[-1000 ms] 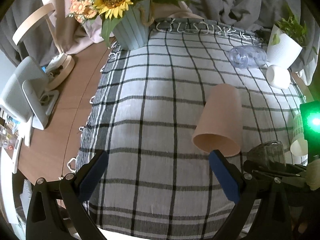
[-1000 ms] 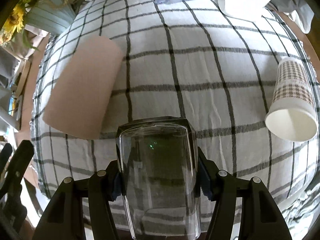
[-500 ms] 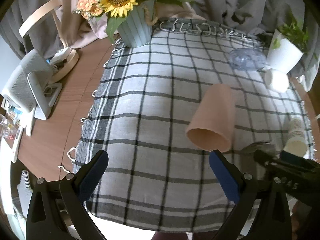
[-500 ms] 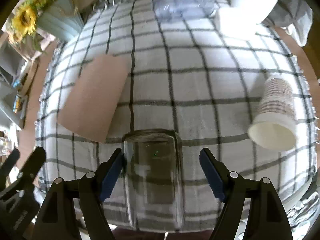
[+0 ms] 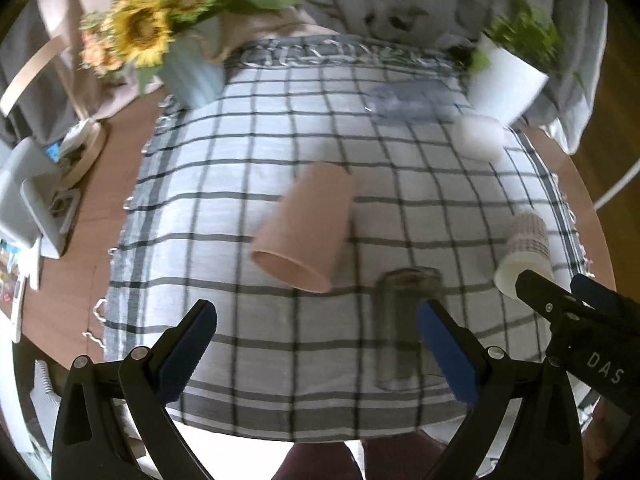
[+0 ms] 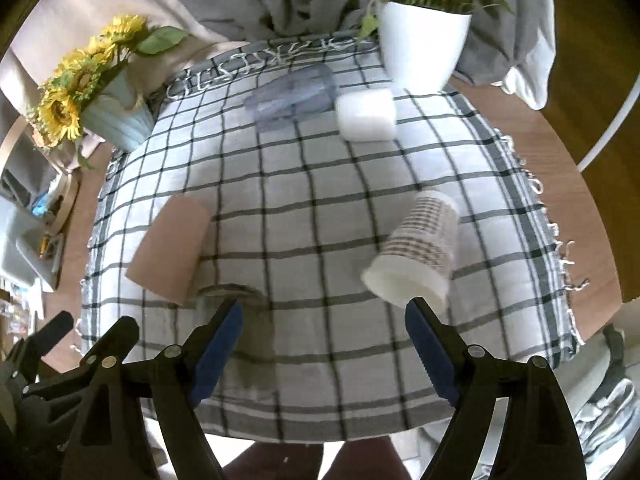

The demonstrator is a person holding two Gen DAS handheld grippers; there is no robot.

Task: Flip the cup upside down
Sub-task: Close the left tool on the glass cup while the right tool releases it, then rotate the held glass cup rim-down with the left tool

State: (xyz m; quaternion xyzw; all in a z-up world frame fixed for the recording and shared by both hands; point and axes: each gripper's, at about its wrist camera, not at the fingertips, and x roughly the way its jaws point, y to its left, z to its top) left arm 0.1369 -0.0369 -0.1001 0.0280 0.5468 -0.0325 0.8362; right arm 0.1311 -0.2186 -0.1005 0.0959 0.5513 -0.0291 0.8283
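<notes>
A clear glass cup [image 5: 404,328] stands on the checked cloth near the front edge, flat end up; in the right wrist view it [image 6: 240,320] sits partly behind my right gripper's left finger. My right gripper [image 6: 324,348] is open and empty, pulled back above the front edge. My left gripper [image 5: 316,352] is open and empty, also back from the cloth. A pink cup [image 5: 308,228] lies on its side left of the glass, and also shows in the right wrist view [image 6: 172,248].
A checked paper cup [image 6: 416,256] lies on its side at the right. A clear plastic cup [image 6: 292,96] and a white cup [image 6: 366,116] lie at the back. A sunflower vase [image 5: 192,68] and a white plant pot [image 6: 420,44] stand at the back corners.
My right gripper opened and let go of the glass cup, which now stands on the cloth. Both grippers pulled back and up from the table.
</notes>
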